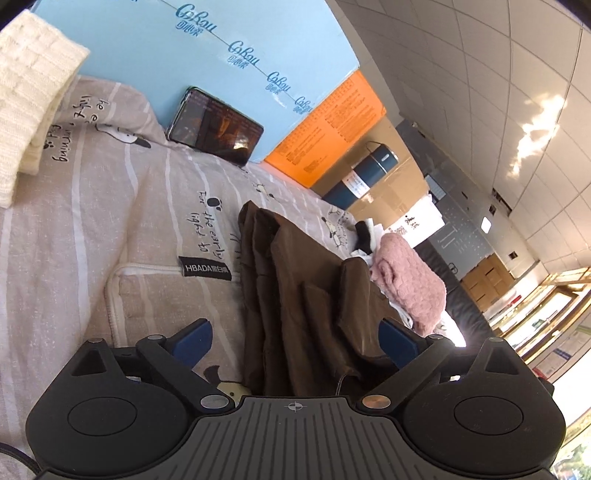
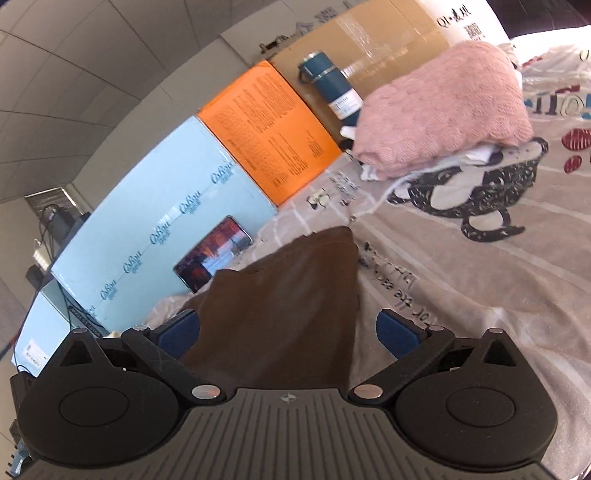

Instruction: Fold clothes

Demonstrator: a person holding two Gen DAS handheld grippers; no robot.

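We had the brown garment lying on the bed sheet, a beige sheet with white stripes, cartoon dogs and handwriting print. In the left wrist view it lay bunched in long folds, running from between the fingers of our left gripper away toward the far end of the bed. Those blue-padded fingers stood wide apart, one on each side of the cloth, and neither pad pressed on it.

Our right gripper was also spread wide, its blue fingers well apart. The brown garment rose between them as a broad flap with its far corner pointing toward the boxes; the left pad sat just beside the cloth's edge, but we could not tell whether they touched.

Past the garment a folded pink sweater sat on top of some white clothing. A cream knitted piece lay at the far left of the left view. Along the bed's edge stood a light blue box with a phone leaning against it, then an orange box, and a dark blue flask lay against a cardboard box.
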